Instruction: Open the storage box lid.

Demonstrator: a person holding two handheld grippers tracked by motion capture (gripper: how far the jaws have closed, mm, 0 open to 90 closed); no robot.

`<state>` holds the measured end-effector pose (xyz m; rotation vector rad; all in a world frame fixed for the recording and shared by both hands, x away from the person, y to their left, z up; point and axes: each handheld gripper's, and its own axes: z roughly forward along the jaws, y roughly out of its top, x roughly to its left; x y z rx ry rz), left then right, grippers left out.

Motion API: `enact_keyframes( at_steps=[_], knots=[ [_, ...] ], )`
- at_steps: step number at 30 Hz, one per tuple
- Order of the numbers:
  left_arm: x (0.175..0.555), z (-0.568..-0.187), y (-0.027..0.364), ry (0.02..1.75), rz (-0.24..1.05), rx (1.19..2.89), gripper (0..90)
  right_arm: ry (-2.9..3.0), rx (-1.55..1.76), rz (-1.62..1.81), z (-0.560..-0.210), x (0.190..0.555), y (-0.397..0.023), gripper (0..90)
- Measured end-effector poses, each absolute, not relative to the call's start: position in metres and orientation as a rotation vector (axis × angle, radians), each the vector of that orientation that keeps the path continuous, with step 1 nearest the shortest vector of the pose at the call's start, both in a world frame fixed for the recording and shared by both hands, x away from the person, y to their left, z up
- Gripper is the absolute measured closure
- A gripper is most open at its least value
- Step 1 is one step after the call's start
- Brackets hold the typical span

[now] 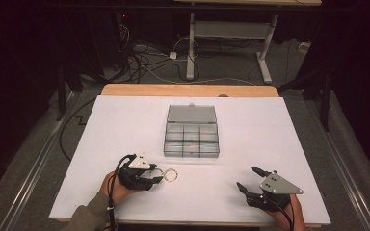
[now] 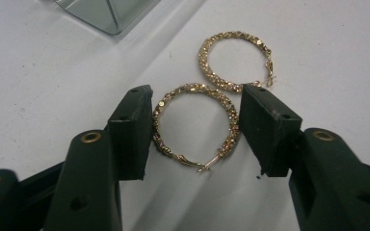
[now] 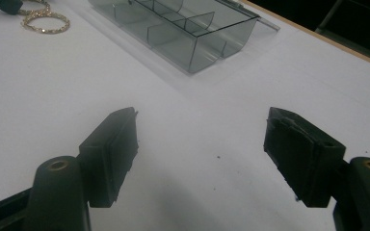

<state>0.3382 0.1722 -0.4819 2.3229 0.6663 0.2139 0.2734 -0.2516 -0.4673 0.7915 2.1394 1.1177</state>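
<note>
1. We see a clear plastic compartment box at mid-table, its lid laid open at the far side. It lies at about one o'clock from the left gripper and eleven o'clock from the right gripper. The white table between them is bare, so nothing blocks either one.
2. We have two gold hoop earrings, thin rings with a rough, studded surface and plain wire clasps. In the left gripper view, the near earring lies flat on the table with the far earring at one o'clock from it, the two rims touching or nearly so.
3. The left gripper sits low at the near table edge. Its jaws stand on either side of the near earring, black pads right at the rim; we cannot tell whether they press it.
4. The right gripper rests near the table's front right, its jaws wide apart over bare white surface, holding nothing.
</note>
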Motion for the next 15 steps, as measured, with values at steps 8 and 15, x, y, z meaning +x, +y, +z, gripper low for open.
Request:
enact_keyframes(
  at_steps=[8, 15],
  knots=[
    [0.3367, -0.4811, 0.1725, 0.65, 0.234, 2.329, 45.2, 2.135, 0.776, 1.116, -0.4664, 0.2733, -0.2515, 27.9],
    [0.3357, -0.4789, 0.1749, 0.654, 0.272, 2.325, 45.2, 2.128, 0.767, 1.109, -0.4658, 0.273, -0.2518, 27.9]
  ],
)
